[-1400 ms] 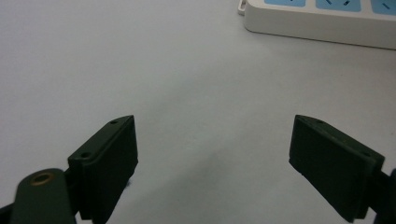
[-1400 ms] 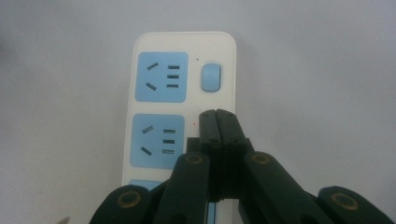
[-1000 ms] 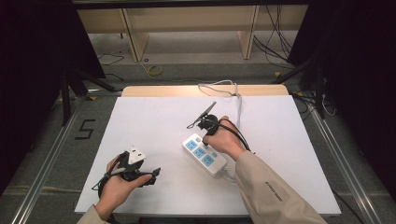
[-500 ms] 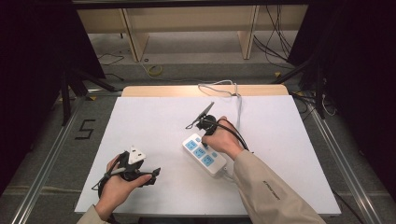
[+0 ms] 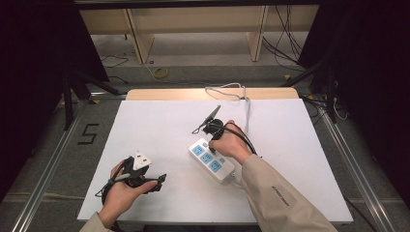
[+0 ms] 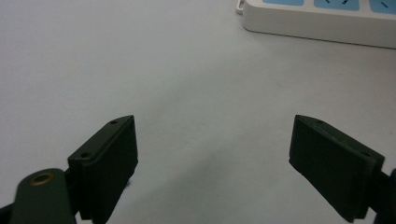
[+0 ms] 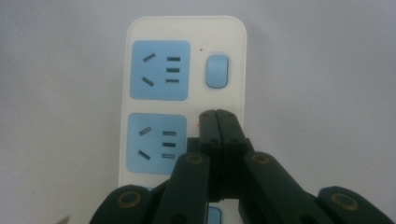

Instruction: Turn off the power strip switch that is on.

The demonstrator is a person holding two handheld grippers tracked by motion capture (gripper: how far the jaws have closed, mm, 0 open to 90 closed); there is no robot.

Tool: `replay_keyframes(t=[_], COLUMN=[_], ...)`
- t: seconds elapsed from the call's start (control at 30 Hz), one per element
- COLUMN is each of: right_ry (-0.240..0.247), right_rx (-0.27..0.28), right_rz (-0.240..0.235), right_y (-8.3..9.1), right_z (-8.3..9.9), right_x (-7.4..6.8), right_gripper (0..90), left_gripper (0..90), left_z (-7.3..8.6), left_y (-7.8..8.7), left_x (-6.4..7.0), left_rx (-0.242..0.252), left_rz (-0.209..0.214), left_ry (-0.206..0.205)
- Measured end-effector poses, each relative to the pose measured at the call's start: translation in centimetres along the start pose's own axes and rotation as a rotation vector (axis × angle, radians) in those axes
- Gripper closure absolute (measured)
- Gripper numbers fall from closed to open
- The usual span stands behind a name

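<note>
White power strip (image 7: 184, 100) stays put under the unmoved, clenched right tool (image 7: 218, 116); left tool (image 6: 212, 163) remains released above the worktop (image 6: 140, 70).

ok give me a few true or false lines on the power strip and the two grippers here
1. The right gripper has its jaws pressed together over the power strip. True.
2. The left gripper is clamped on the strip. False: its jaws stand wide apart over the bare white table, with the strip farther off.
3. A plug sits in one of the blue sockets. False: the sockets that show are empty.
4. A blue switch sits beside the end socket. True.
5. The strip's cable runs toward the table's far edge. True.
</note>
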State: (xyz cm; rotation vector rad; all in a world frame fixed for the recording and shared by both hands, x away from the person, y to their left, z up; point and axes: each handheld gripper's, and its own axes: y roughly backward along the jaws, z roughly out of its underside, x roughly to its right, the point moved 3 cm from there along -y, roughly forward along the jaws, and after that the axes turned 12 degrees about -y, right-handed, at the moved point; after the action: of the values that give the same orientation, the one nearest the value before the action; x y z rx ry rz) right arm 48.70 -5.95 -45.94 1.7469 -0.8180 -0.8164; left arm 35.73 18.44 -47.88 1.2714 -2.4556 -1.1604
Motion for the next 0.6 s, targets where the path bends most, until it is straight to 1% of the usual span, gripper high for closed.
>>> replay_keyframes(t=[0.13,0.23,0.33,0.6], right_ry=[0.004,-0.003,0.008,0.003], right_rx=[-0.008,-0.018,-0.013,-0.015], right_rz=[0.004,0.005,0.011,0.012], right_y=[0.00,0.02,-0.03,-0.04], right_z=[-0.04,-0.03,-0.04,-0.08], right_x=[-0.05,-0.16,-0.16,-0.19], right_gripper=[90.0,90.0,90.0,90.0], left_gripper=[14.8,14.8,14.8,14.8], left_z=[0.00,-0.02,-0.03,-0.02], left_y=[0.00,0.00,0.00,-0.03], left_x=[0.00,0.03,0.04,0.04], left_rx=[0.001,0.002,0.002,0.001], left_rz=[-0.001,-0.002,-0.002,0.000], left_ry=[0.000,0.001,0.001,0.001])
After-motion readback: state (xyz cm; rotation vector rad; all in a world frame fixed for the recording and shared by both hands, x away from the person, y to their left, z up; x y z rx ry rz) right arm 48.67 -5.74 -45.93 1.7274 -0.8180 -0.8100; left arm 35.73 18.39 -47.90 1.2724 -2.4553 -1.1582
